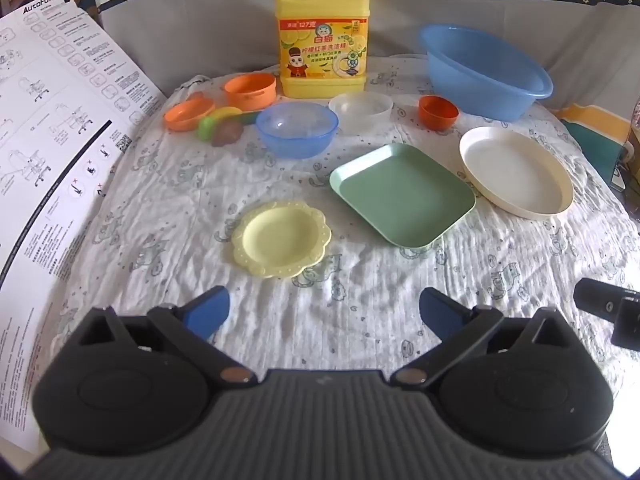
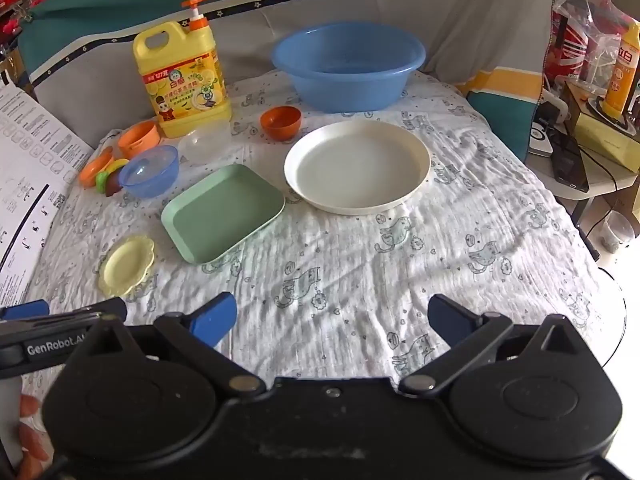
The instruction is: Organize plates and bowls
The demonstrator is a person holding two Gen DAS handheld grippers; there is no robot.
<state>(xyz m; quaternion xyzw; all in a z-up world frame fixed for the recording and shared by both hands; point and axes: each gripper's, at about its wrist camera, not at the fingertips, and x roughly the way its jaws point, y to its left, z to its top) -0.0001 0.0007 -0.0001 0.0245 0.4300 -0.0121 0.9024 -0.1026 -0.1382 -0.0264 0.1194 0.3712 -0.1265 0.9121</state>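
Both grippers, left (image 1: 324, 310) and right (image 2: 332, 318), hover over the cloth-covered desk (image 2: 460, 280), jaws spread wide, empty. Landmark: green rectangular plastic tray (image 1: 402, 194). Round cream plate (image 1: 516, 170) just right of it; small yellow scalloped plate (image 1: 281, 239) near-left; translucent blue bowl (image 1: 297, 129) behind.

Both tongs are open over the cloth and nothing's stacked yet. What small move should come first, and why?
Probably ease the left tongs forward to the small yellow scalloped plate. It lies directly ahead of them and nearest, alone on the cloth, clear of the green rectangular tray. The right tongs hang open over bare cloth, short of the cream round plate.
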